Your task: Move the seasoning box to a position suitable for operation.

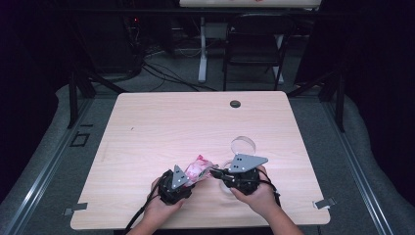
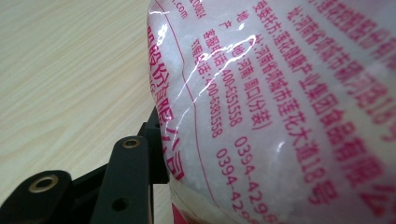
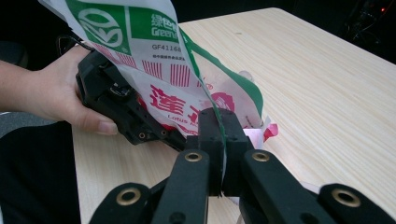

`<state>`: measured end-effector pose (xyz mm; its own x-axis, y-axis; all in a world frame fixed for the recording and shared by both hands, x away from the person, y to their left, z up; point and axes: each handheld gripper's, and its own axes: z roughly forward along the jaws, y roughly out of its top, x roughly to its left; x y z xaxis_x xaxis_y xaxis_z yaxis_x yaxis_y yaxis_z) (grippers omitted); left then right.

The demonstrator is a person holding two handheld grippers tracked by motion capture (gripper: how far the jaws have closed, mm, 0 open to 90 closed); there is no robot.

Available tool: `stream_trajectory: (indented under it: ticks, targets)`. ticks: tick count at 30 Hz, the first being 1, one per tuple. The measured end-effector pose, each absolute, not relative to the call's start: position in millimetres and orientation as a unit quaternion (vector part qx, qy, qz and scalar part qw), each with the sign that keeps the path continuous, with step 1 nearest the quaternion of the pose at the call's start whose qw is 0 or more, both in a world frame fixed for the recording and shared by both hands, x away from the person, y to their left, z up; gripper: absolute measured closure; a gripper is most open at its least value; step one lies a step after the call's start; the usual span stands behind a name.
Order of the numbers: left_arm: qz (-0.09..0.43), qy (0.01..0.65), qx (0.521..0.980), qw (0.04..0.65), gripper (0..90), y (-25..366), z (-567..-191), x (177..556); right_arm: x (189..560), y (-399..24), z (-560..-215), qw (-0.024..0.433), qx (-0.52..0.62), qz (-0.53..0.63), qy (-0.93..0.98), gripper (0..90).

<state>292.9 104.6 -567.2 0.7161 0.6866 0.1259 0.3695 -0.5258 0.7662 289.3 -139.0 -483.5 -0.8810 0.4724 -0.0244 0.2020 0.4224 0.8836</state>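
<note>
Low centre of the high view, near the front table (image 1: pixel 147 117) edge: printed plastic bag (image 1: pixel 199 169) of white granules, held up between both grippers. Right gripper (image 3: pixel 223 140) pressed together on bag's thin green-edged seam. Left gripper (image 1: pixel 188 180) clamped around bag's full body, jaws partly spread. Just behind right gripper: clear round lid (image 1: pixel 243 145). Upper two thirds of tabletop bare wood, apart from dark grommet (image 1: pixel 235 104) near far edge.
</note>
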Motion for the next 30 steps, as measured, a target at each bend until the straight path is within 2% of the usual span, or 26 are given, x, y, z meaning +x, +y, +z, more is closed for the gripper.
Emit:
stream_trajectory:
  ticks: [9, 21, 30]
  targets:
    - [0.247, 0.305, 0.848, 0.357, 57.1, 106, -558, 294, 286, -142, -477, 0.142, 0.198, 0.508, 0.826, 87.1]
    - [0.293, 0.294, 0.846, 0.335, 57.4, 109, -549, 296, 281, -148, -470, 0.165, 0.186, 0.505, 0.827, 72.5]
    - [0.305, 0.290, 0.847, 0.324, 57.6, 109, -547, 298, 277, -153, -462, 0.204, 0.158, 0.501, 0.826, 62.6]
